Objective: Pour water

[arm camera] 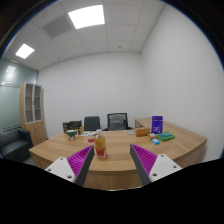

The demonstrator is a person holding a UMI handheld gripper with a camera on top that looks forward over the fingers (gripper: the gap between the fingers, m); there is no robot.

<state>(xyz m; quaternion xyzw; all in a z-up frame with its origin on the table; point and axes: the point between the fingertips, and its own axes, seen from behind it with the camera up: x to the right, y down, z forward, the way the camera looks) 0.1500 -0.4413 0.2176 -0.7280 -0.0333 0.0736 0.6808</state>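
Gripper view: the gripper (113, 163) hangs with jaws released, purple pads (80, 160) apart, before a wooden conference table (120, 152); an orange bottle (100, 146) stands on it, just beyond the fingers, untouched.

Orange bottle (100, 146) upright on table, beyond tongs.

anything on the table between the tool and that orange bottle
Nothing visible. The tool is open, and the orange bottle stands on the wooden table just ahead of it, slightly toward the left finger. The purple box and other items sit off to the right, beyond.
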